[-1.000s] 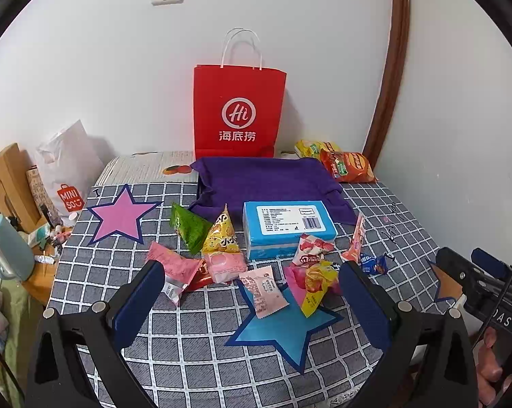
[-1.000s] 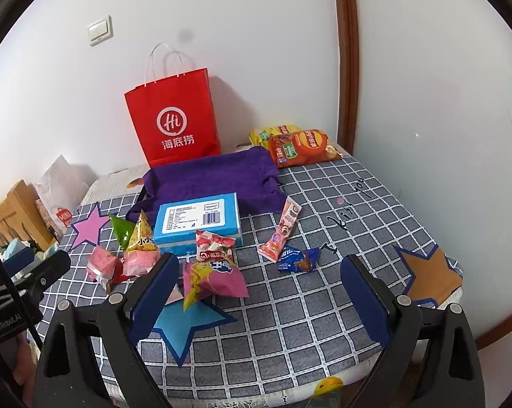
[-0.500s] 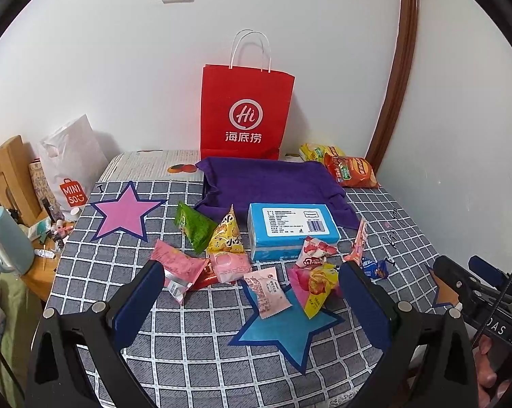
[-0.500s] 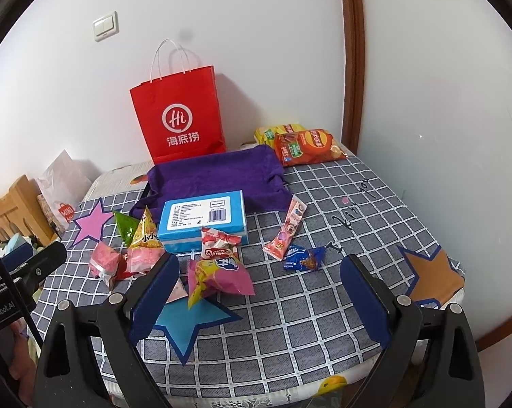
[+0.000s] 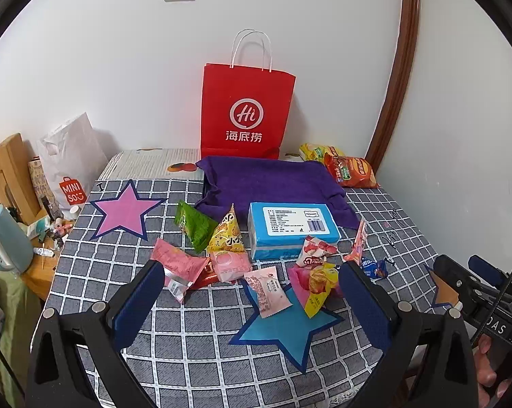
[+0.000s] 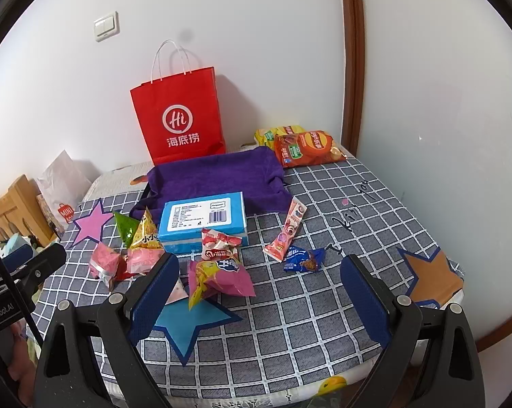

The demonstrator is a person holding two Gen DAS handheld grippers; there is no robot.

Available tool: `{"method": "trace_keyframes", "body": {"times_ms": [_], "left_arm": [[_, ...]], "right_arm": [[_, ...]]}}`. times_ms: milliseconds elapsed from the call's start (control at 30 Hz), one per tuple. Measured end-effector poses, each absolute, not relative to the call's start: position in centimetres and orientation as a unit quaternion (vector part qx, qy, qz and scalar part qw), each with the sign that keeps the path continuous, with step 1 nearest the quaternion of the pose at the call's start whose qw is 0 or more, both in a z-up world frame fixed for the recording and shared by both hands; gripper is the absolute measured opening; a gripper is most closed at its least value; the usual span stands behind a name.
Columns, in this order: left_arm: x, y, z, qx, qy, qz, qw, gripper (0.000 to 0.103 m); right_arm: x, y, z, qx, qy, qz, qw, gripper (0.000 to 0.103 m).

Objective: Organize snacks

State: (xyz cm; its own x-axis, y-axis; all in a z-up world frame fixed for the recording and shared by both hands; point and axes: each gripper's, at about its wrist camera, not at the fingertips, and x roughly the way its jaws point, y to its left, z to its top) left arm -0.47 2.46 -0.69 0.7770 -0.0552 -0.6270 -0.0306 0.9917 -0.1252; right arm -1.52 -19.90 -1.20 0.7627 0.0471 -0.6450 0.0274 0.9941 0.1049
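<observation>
Several snack packets lie on the checked tablecloth [image 5: 194, 336]: a green packet [image 5: 194, 225], a yellow triangular one [image 5: 227, 236], pink ones [image 5: 176, 268], a pink and yellow bag [image 6: 218, 280], a long pink stick pack [image 6: 286, 233] and a small blue cookie pack [image 6: 303, 260]. A blue box [image 5: 291, 228] sits in front of a purple cloth tray [image 5: 269, 183]. My left gripper [image 5: 252, 295] is open and empty above the blue star [image 5: 286, 323]. My right gripper [image 6: 259, 289] is open and empty over the table's near right part.
A red paper bag [image 5: 247, 112] stands at the wall behind the tray. Chip bags [image 5: 352, 170] lie at the back right corner. A pink star [image 5: 125, 212] and an orange star [image 6: 432, 277] lie on the cloth. Cluttered furniture stands left of the table.
Both grippers have moved slightly, so the table scene sits a little further right in the left view and higher in the right view. Nothing on the table moved.
</observation>
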Motion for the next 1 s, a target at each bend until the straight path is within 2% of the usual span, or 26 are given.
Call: {"method": "trace_keyframes", "body": {"times_ms": [1000], "left_arm": [[-0.1,3.37,-1.59,-0.078,0.34,-0.005,0.937,0.102]], "right_arm": [[-1.13,-19.16,-1.51,0.042,0.348,0.009,0.937,0.095]]}}
